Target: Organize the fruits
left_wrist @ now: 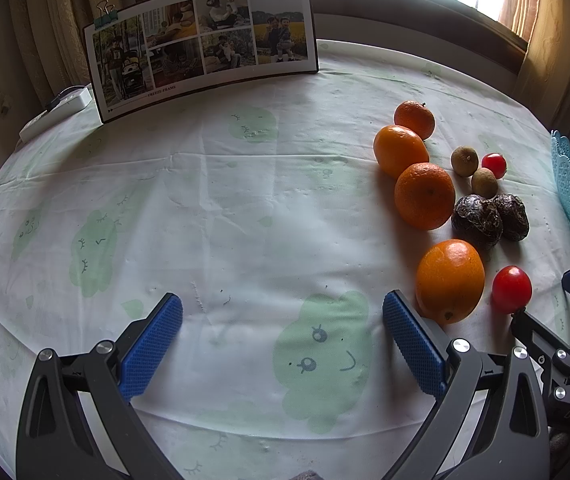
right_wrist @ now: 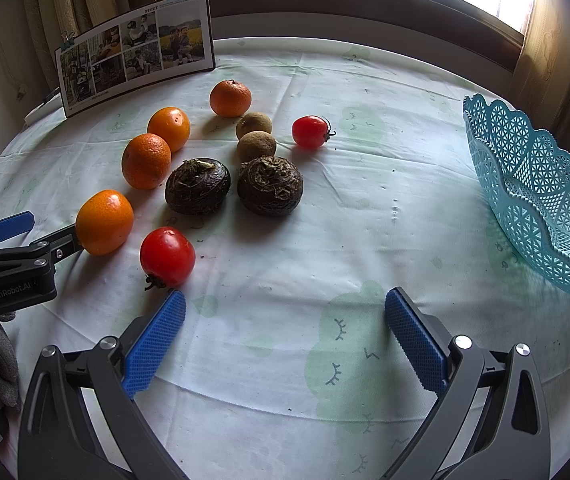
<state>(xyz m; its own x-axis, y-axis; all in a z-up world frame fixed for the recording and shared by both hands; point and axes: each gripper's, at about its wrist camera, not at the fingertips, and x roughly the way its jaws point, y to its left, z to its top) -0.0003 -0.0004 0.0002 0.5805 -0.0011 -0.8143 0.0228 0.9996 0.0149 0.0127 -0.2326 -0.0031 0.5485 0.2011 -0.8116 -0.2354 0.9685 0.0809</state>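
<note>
While fruit lies loose on the tablecloth (right_wrist: 365, 208), left gripper (left_wrist: 283, 312) gapes empty; right gripper (right_wrist: 285, 308) likewise spread, basket (right_wrist: 533, 184) beside.

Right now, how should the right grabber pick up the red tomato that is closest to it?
Grip the near tomato across its round middle, one finger on each side. Come from the near side, where the open right gripper already is. Its stem pokes out low toward the gripper, so probably keep the pads clear of it. The nearest orange sits on the tomato's left with a small gap, so keep that finger snug.
</note>
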